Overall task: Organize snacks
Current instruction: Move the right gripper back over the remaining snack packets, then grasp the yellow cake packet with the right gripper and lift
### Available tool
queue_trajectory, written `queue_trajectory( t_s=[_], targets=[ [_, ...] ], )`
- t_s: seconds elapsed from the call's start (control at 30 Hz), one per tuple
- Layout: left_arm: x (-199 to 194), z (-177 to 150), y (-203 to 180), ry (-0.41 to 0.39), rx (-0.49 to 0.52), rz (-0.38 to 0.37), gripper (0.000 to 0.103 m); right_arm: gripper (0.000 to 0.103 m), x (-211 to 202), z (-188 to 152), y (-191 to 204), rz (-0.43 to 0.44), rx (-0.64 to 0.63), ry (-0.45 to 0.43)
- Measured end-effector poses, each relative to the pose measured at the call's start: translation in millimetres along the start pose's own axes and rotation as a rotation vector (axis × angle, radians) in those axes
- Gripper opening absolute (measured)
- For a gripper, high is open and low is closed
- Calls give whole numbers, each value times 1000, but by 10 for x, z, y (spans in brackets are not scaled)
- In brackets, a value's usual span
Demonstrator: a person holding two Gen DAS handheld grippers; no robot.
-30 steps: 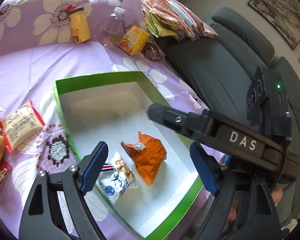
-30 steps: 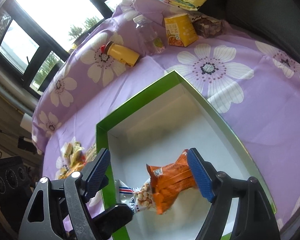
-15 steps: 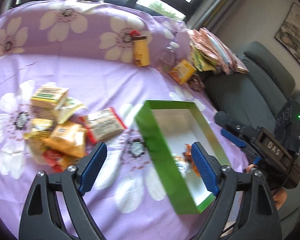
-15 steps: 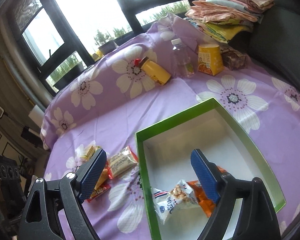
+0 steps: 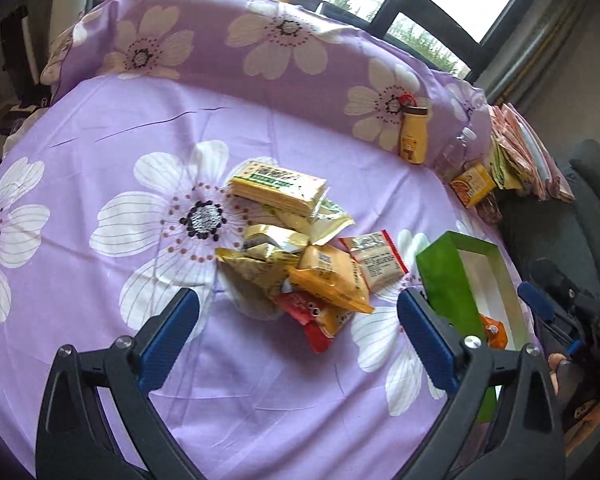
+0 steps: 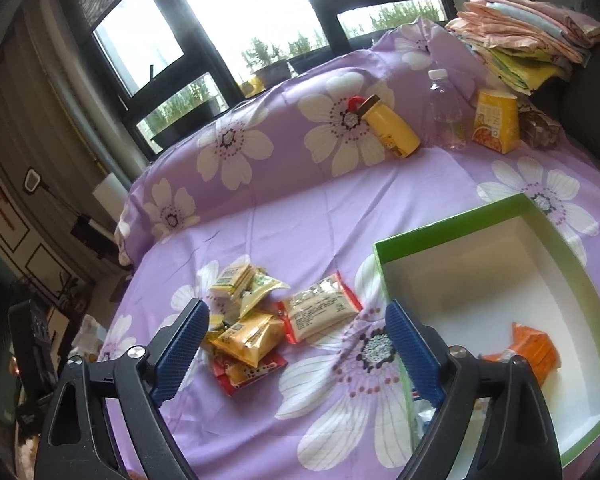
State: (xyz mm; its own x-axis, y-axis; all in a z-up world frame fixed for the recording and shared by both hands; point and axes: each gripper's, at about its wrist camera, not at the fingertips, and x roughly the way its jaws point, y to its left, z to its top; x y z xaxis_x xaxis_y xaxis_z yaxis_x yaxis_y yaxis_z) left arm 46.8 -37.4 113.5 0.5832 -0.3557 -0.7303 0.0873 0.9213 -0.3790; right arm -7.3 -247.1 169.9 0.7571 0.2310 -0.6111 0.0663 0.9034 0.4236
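Note:
A pile of snack packets point(image 5: 296, 256) lies on the purple flowered cloth, also in the right wrist view point(image 6: 256, 320). A white-and-red packet point(image 5: 374, 258) point(image 6: 320, 312) lies at its box side. The green box point(image 6: 452, 232) point(image 5: 444, 276) holds an orange packet point(image 6: 532, 350) point(image 5: 492, 328). My left gripper point(image 5: 296, 332) is open and empty, just short of the pile. My right gripper point(image 6: 296, 344) is open and empty, above the cloth between the pile and the box; its body shows at the right edge of the left wrist view.
At the back stand a yellow bottle point(image 6: 392, 128), a clear bottle point(image 6: 446, 116) and an orange carton point(image 6: 494, 122), with folded cloths point(image 6: 528, 40) behind. A dark sofa point(image 5: 580, 208) borders the right side. Windows are beyond the cloth.
Both grippers have pulled back from the box and swung left toward the snack pile. The orange packet stays in the box. Both remain open.

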Motion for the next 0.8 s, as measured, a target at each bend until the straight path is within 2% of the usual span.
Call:
queue_trajectory(
  t_s=[0.13,0.27,0.47,0.53,0.6,0.8],
  targets=[
    [88,-15,76,32,-11,25,100,100,269,-125,125,58,9,86],
    [191,-46,79,67,19,64,100,99,466,-231,231,37,-18,141],
    [316,-87,157,114,-3,75,100,99,625,-311,220,36,3,202],
    [345,-98,158,117,-1,66,100,99,686,-331,221,36,11,225],
    [417,-115,186,153,-11,58,100,99,748,-347,228,46,17,246],
    [528,-152,276,203,-98,32,99,99,1004,-343,169,100,75,302]
  ],
)
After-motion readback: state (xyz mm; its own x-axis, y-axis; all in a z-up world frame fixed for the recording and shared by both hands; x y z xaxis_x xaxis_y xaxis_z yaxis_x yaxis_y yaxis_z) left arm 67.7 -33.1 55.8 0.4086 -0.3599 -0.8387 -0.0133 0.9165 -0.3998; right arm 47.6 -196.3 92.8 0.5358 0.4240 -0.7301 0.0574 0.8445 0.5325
